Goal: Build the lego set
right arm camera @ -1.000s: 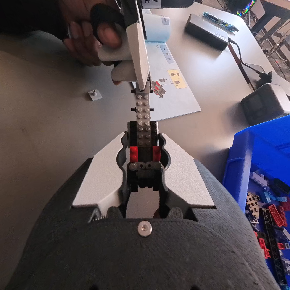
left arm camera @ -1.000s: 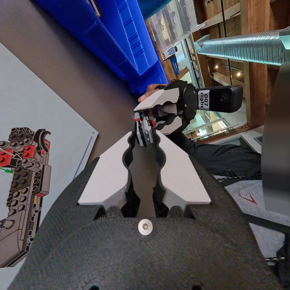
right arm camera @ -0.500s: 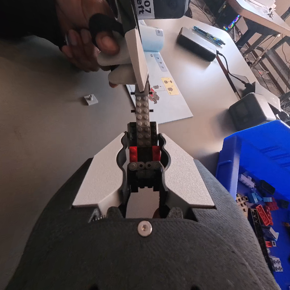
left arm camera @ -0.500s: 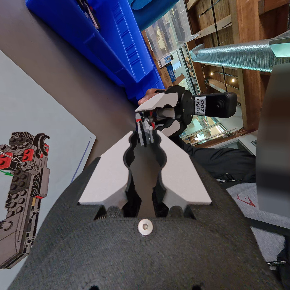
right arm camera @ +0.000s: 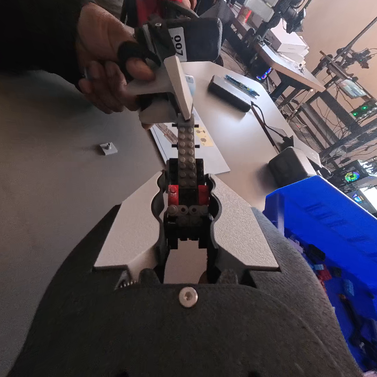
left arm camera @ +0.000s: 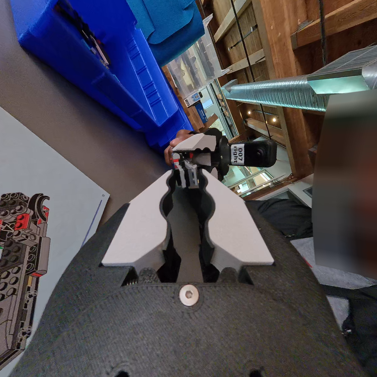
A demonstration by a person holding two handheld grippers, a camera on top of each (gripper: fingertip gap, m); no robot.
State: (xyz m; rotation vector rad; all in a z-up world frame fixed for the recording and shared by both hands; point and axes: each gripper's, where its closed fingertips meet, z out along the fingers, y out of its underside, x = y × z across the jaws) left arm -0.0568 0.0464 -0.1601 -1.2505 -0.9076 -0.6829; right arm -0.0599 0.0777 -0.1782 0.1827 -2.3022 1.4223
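A partly built lego model of black, red and grey bricks, with a long grey studded plate pointing forward, is held in the air between both grippers. My right gripper is shut on the model's black and red body. My left gripper, held by a hand, pinches the far end of the grey plate. In the left wrist view, my left gripper has its fingertips closed on the model's end, and the right gripper faces it from just behind.
An open instruction booklet lies on the grey table and also shows in the right wrist view. A blue bin of loose bricks stands at the right. A small grey piece lies on the table at the left. A black box and a dark device sit behind. There is about 4 cm between the tips of the two grippers. The right tips stand about 10 cm off the small grey piece.
Both grippers have kept their hold on the model. The pair has tilted and risen a little over the table, so the bin and booklet have shifted in both views.
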